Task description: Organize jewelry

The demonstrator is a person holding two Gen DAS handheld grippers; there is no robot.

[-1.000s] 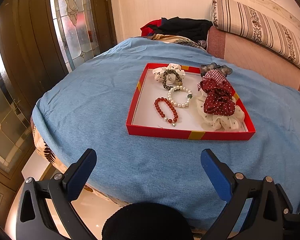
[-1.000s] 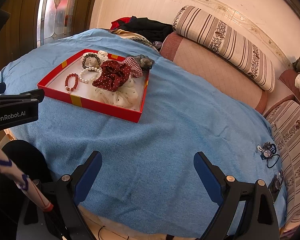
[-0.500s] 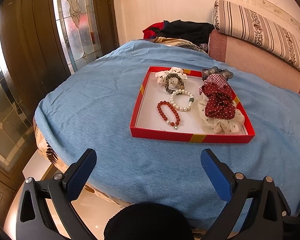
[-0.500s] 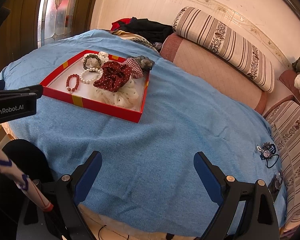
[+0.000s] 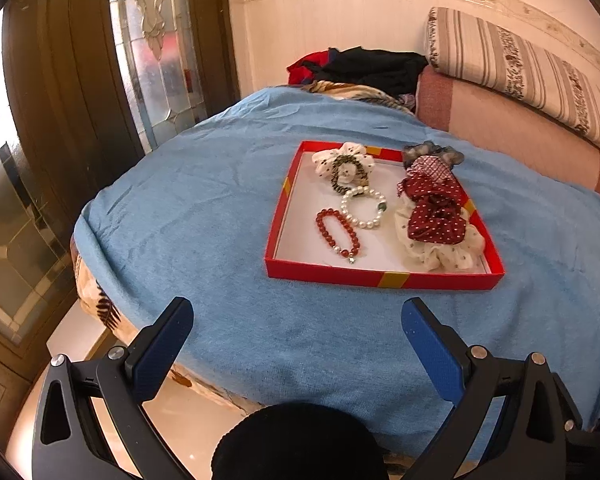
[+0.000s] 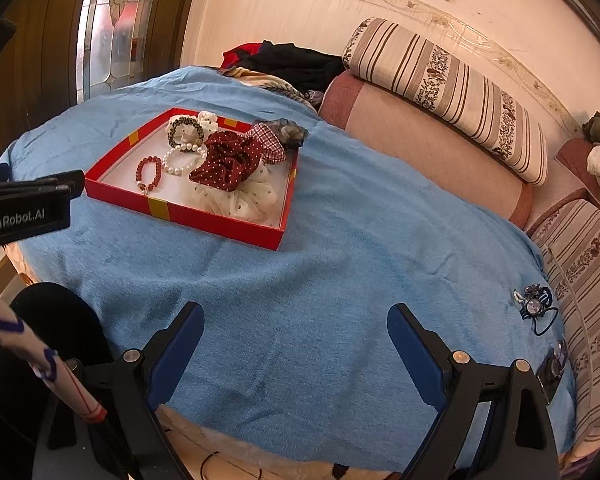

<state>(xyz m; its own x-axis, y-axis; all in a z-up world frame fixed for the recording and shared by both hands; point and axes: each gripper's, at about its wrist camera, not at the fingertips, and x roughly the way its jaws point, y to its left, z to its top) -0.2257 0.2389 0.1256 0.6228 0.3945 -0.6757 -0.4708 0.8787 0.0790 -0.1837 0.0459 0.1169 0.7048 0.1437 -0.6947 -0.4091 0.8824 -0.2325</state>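
Jewelry tray (image 5: 380, 278) on blue blanket (image 5: 204, 216) — both tongs wide, empty

A blue blanket (image 5: 204, 216) covers the bed. At its far end lies a heap of dark and red clothes (image 5: 364, 66). A striped bolster (image 6: 448, 92) rests on a pink cushion (image 6: 416, 140) along the wall. A stained-glass door (image 5: 148, 40) stands to the left.

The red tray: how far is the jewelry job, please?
Done: the red tray already holds a red bead bracelet, a pearl bracelet and scrunchies. In hand: nothing; left gripper and right gripper are open, empty. Left: a blue hair tie lies apart on the blanket.
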